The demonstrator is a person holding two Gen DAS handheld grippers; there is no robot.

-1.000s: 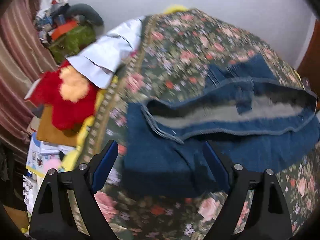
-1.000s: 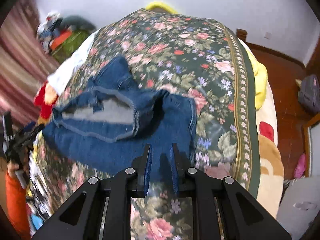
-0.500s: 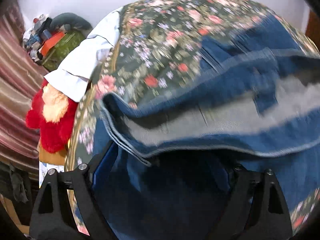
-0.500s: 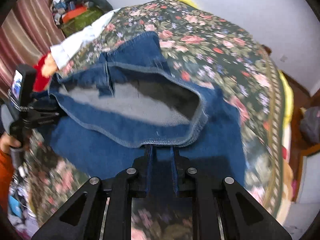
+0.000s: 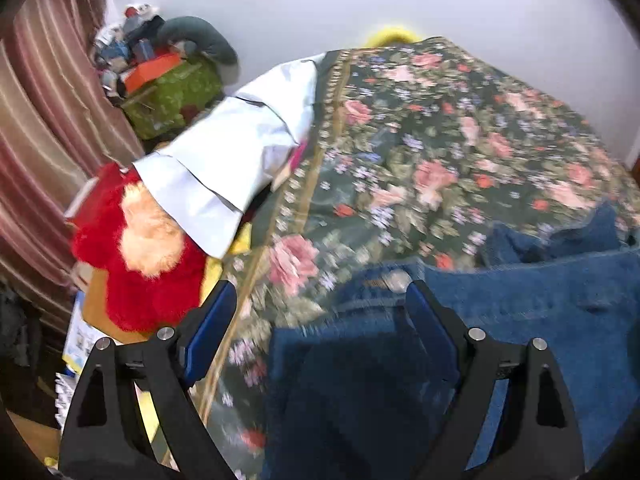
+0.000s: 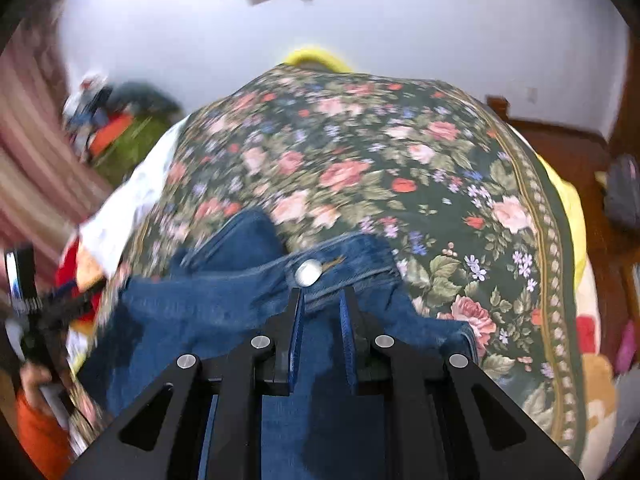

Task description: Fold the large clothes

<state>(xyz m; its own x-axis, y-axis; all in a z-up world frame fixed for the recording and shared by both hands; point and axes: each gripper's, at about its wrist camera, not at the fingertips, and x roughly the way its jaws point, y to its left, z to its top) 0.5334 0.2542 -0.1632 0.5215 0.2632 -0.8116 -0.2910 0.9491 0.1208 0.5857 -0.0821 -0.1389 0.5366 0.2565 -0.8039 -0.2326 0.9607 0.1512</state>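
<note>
blue denim jeans (image 6: 224, 320) w/ silver button (image 6: 308, 273); dk green bedspread (image 6: 360, 168), pink floral; red plush (image 5: 132, 280).

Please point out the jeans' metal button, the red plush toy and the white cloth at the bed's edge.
metal button (image 6: 308, 273), right wrist view, centre of the silver disc on the waistband.
red plush toy (image 5: 156, 280), left wrist view, its red fur.
white cloth (image 5: 236, 152), left wrist view, middle of the draped panel.

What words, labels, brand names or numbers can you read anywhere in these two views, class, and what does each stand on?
None can be read.
Printed box beside the bed, under the red plush toy: print too blurred.
Jeans button: any stamp too blurred.
</note>
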